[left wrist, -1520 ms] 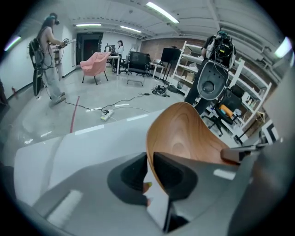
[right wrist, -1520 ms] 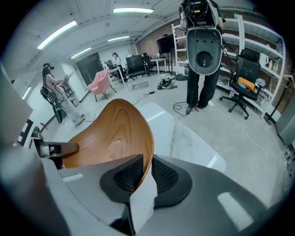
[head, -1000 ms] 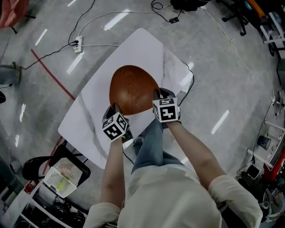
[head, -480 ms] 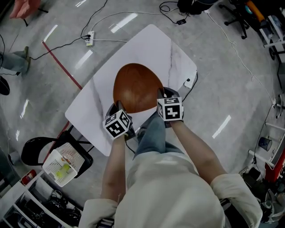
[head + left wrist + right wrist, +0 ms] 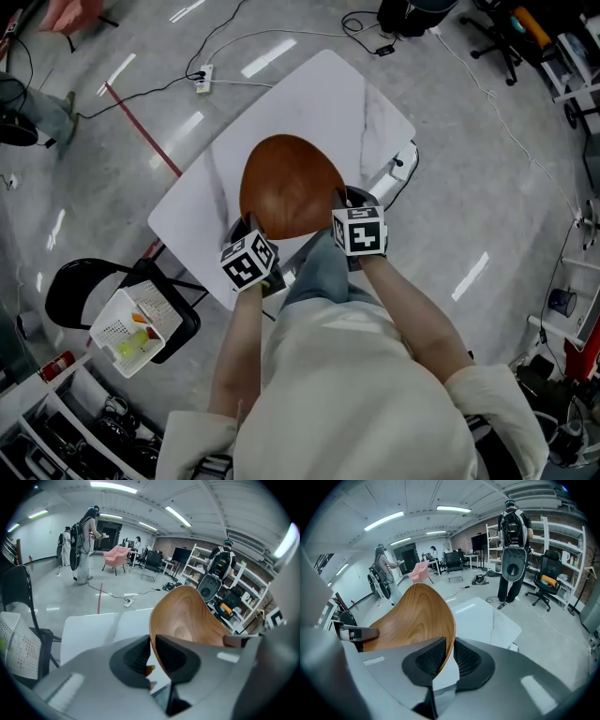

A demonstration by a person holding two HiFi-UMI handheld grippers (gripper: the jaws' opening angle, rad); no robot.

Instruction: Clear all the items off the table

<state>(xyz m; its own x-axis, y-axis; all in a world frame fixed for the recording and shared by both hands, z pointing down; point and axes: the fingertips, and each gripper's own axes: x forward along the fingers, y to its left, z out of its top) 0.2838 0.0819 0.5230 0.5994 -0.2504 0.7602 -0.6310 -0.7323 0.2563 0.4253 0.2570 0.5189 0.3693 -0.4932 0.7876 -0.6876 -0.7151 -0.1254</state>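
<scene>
White marble-look desk (image 5: pixel 309 94): large wooden bowl (image 5: pixel 286 183) over it, apparently held clear of top. Left claw (image 5: pixel 242 232) clamped on near-left rim, right claw (image 5: pixel 344 202) clamped on near-right rim. Two-sided grip likely keeps wide bowl level for carrying off.

Long ceiling tubes (image 5: pixel 112 486) light the room evenly, and they leave white streaks of glare on the glossy floor (image 5: pixel 469 206). The head view is rather dim and grey; the white worktop (image 5: pixel 309 94) is its brightest part. Both gripper views are brighter, strongly curved at the edges with black corners, and the near jaws look soft.
</scene>
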